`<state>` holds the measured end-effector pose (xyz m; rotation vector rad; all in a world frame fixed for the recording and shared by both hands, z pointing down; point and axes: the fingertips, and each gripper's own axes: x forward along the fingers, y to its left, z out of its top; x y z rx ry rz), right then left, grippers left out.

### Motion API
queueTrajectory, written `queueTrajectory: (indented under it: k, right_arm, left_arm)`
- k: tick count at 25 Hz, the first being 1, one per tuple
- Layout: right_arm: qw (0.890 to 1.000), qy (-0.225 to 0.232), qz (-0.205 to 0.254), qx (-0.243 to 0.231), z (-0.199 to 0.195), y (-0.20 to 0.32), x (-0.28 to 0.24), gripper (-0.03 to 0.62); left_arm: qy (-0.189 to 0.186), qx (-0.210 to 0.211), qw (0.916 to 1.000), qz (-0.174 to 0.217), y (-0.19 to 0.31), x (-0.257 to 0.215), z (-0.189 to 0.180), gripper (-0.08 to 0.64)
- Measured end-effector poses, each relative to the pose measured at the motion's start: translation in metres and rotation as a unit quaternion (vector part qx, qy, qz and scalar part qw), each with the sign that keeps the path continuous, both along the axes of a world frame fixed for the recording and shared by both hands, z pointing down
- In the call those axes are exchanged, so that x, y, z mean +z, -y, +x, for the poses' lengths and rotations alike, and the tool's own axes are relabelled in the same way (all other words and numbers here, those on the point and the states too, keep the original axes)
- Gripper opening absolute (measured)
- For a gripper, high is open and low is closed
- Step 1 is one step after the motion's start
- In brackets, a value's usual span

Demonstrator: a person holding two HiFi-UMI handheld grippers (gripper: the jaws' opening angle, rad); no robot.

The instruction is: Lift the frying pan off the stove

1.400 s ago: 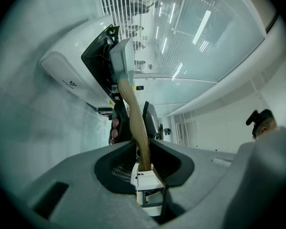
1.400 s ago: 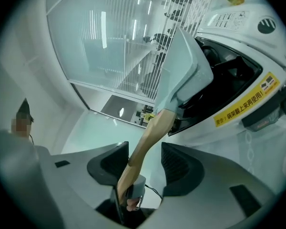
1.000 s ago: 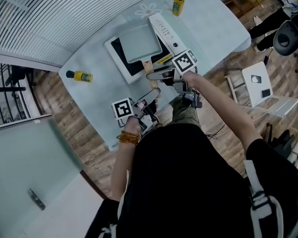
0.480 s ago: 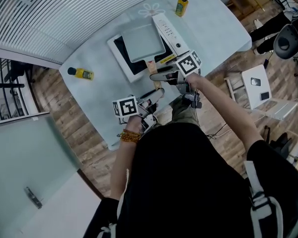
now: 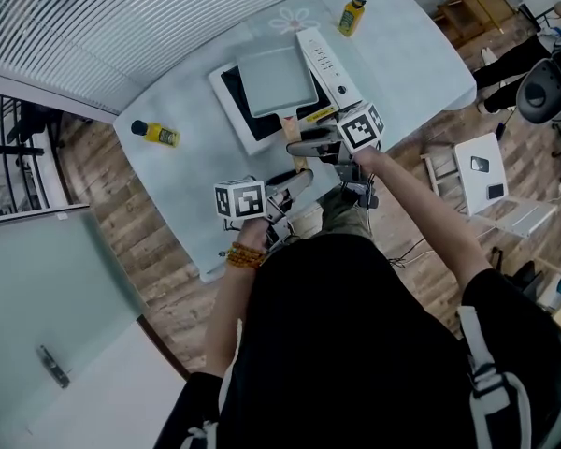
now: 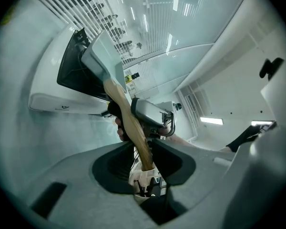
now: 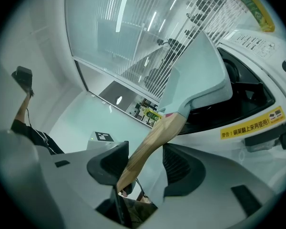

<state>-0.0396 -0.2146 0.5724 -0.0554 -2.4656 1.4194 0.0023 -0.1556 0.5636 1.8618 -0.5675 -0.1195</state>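
A square grey frying pan rests on a white induction stove. Its wooden handle points toward me. My right gripper reaches across the handle from the right. In the right gripper view the handle lies against one pad, with a gap to the other. My left gripper comes from below at the handle's end. Its jaws are opening, and the handle tip stands between them with space on both sides.
The stove's control strip runs along its right side. Two yellow bottles stand on the pale blue table, one at the left and one at the far edge. A white stool stands on the floor to the right.
My left gripper has moved up and right, closer to the end of the handle. The right gripper stays at the handle, and the pan still sits on the stove.
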Motion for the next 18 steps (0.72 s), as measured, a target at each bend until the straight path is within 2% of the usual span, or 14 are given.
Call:
queueTrajectory:
  k: [5,18]
  right_arm:
    - [1.0,0.001,0.006,0.005,-0.001,-0.004,-0.002,0.199]
    - [0.999,0.008,0.039,0.003,-0.006,-0.006,-0.011,0.202]
  left_arm:
    - [0.032,0.021,0.9992,0.01,-0.004,0.002,-0.001,0.133]
    - [0.056,0.026,0.9979,0.017,-0.003,0.0,0.0,0.143]
